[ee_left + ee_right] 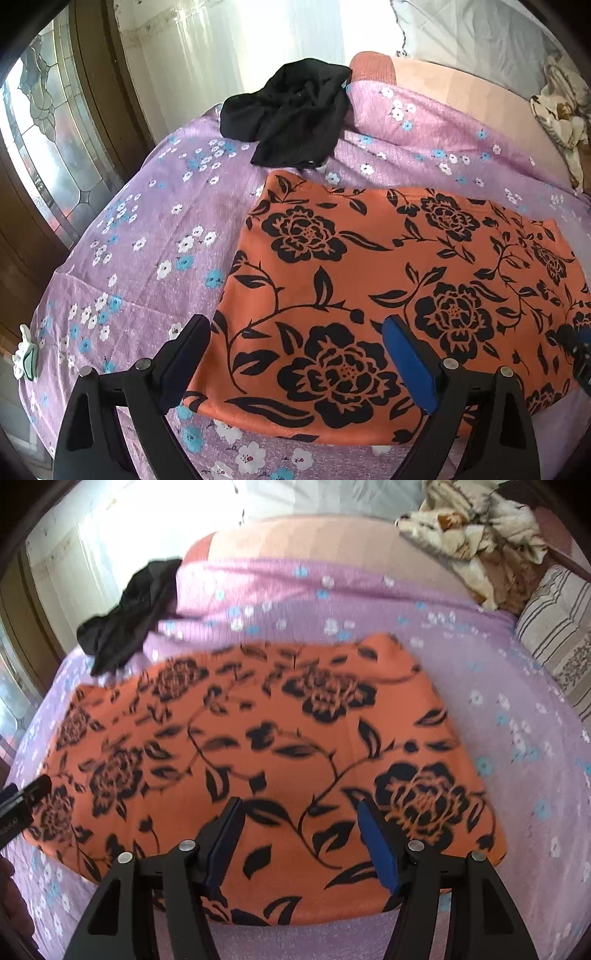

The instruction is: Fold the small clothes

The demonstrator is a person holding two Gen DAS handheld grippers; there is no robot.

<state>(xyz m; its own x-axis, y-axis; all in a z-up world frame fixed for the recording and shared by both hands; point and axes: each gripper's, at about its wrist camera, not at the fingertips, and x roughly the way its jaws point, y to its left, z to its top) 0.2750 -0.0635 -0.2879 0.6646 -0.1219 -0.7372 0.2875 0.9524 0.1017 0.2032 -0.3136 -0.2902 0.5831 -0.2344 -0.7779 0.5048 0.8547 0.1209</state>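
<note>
An orange floral garment (pixel 369 280) lies flat on a bed (pixel 155 229) covered in a lilac flowered sheet, its long axis running side to side across both views. The left gripper (pixel 295 354), jaws spread and empty, hangs over the cloth's near left corner; the right gripper (pixel 301 836), likewise spread with nothing between its pads, hangs above the near edge toward the right end. Each hand is nearer its own corner. A crumpled black garment (pixel 291 114) waits beyond, apparently unfolded, though the right view is blurred. No containers are visible.
</note>
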